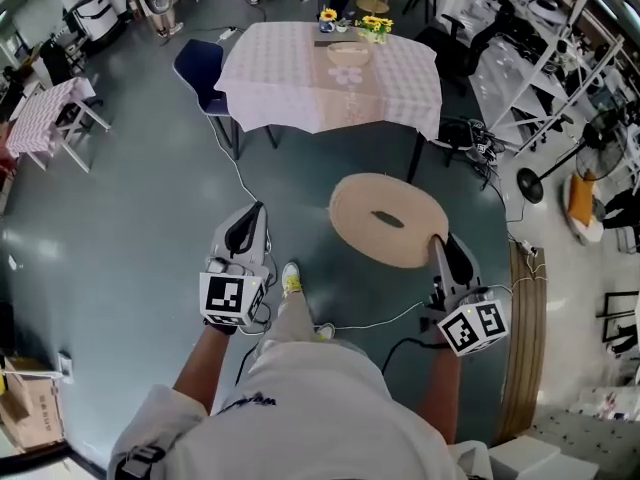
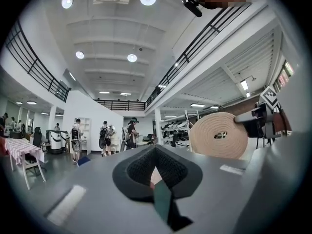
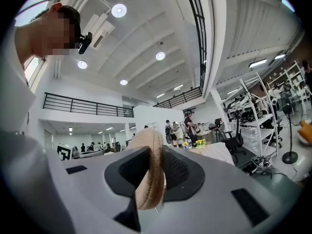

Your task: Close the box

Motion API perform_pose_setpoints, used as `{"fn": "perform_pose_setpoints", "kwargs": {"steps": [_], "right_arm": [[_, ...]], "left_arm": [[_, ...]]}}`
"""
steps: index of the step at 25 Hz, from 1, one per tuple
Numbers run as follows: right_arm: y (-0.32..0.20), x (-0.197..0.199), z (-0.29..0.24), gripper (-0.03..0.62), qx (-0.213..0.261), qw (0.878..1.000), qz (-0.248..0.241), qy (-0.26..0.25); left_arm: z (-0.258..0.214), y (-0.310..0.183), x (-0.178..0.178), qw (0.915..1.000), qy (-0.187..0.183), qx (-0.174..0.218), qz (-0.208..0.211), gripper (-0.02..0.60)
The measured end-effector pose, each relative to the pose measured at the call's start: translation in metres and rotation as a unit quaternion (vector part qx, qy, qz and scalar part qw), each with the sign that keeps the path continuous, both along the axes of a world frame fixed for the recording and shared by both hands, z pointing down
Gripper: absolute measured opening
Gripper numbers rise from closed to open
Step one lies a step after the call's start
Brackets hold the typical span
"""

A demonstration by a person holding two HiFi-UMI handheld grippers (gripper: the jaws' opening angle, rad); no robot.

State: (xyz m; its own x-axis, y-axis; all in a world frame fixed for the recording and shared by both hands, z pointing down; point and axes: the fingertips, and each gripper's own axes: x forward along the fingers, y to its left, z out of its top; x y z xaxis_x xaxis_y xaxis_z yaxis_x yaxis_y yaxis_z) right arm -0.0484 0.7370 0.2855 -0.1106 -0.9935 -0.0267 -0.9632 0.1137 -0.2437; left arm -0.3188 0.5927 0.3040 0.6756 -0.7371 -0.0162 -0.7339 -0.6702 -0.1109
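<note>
Right gripper [image 1: 441, 244]: the jaws were part-way closed and clamped on the near right rim of the lid [image 1: 368, 204]. In the right gripper view the rim of the lid [image 3: 147, 147] stood edge-on between the two dark pads, both pressed against it.

The lid was a flat, oval, beige woven disc with a dark slot at its middle. It was held clear of the grey floor [image 1: 120, 218], roughly level, in front of the person and to their right. In the left gripper view it [image 2: 214, 126] showed at the right, face-on, with the right gripper on its edge.

Left gripper [image 1: 256, 212]: the jaws met at their tips with nothing between them, as seen in the left gripper view [image 2: 156, 149]. It was held over the floor, well apart from the lid, on the lid's left.

Beyond the lid stood a table [image 1: 290, 78] under a pale checked cloth. Yellow flowers [image 1: 375, 24] sat at its far edge. A pale woven item [image 1: 348, 54] lay near the middle of the far half of the tabletop, but whether it was the box could not be told. A blue chair [image 1: 198, 68] stood at the table's left edge.
</note>
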Motion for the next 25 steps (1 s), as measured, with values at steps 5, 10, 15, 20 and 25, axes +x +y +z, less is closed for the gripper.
{"fn": "perform_pose_setpoints", "kwargs": {"steps": [5,10,15,20,25], "right_arm": [[-0.007,0.000,0.010,0.081,-0.012,1.000,0.012,0.011],[-0.027,0.014,0.017,0.081,-0.026,0.999,0.044,0.018],[-0.066,0.022,0.018,0.081,-0.041,0.998,0.051,0.016],[-0.121,0.036,0.013,0.081,-0.045,0.997,0.055,0.023],[-0.183,0.045,0.005,0.081,-0.041,0.996,0.070,0.024]], "left_arm": [[0.002,-0.003,-0.008,0.9999,-0.010,-0.008,-0.010,0.002],[0.003,-0.036,0.007,0.9997,-0.019,-0.010,-0.007,0.001],[0.005,-0.078,0.016,0.9995,-0.024,-0.017,-0.004,0.002],[0.004,-0.135,0.027,0.9996,-0.023,-0.019,-0.003,0.001],[0.000,-0.203,0.030,0.9994,-0.033,-0.004,-0.004,0.002]]}}
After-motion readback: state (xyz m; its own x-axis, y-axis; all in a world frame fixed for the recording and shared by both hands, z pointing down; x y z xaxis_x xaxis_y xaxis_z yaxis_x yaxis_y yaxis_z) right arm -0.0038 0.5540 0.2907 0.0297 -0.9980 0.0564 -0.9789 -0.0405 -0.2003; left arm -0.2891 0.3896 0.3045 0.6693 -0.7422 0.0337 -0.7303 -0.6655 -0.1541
